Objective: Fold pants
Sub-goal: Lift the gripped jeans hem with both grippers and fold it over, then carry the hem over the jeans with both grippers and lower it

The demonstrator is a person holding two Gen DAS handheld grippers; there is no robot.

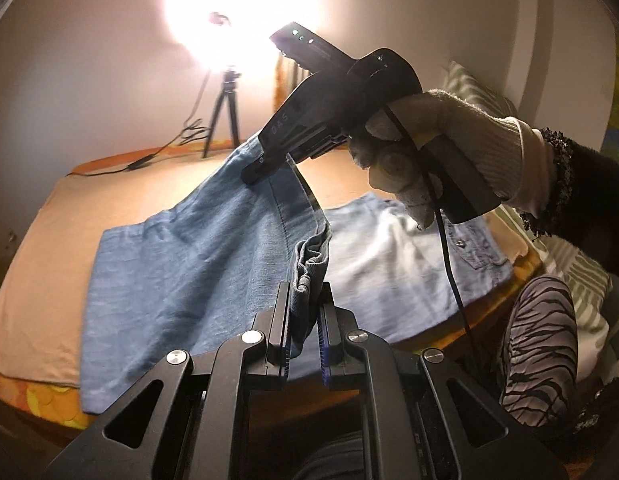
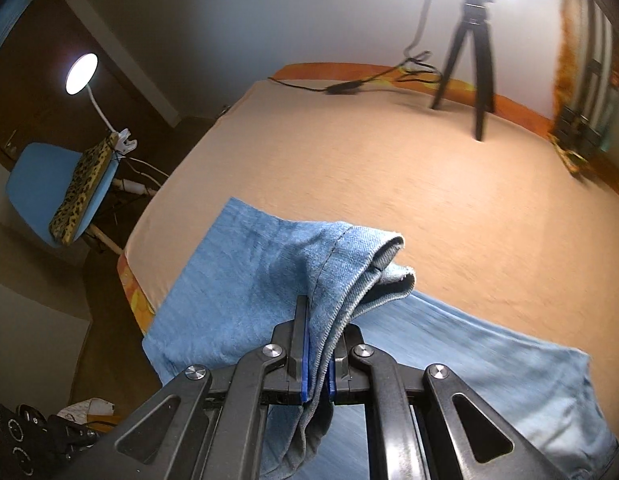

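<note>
Pinching hem edges, left gripper (image 1: 305, 304) & right gripper (image 2: 319, 344) each held pants (image 1: 197, 264) lifted off the bed (image 1: 49, 240); rest of denim lay flat below, no containers seen.

The light-blue denim pants (image 2: 245, 300) are soft woven cloth, matt, with a stitched hem. The peach bed sheet (image 2: 389, 168) is matt, finely napped cloth. Both grippers' black fingers (image 1: 283, 320) look like matt plastic with shiny metal rivets (image 1: 253, 336). The cream knitted glove (image 1: 461, 128) is fuzzy.
</note>
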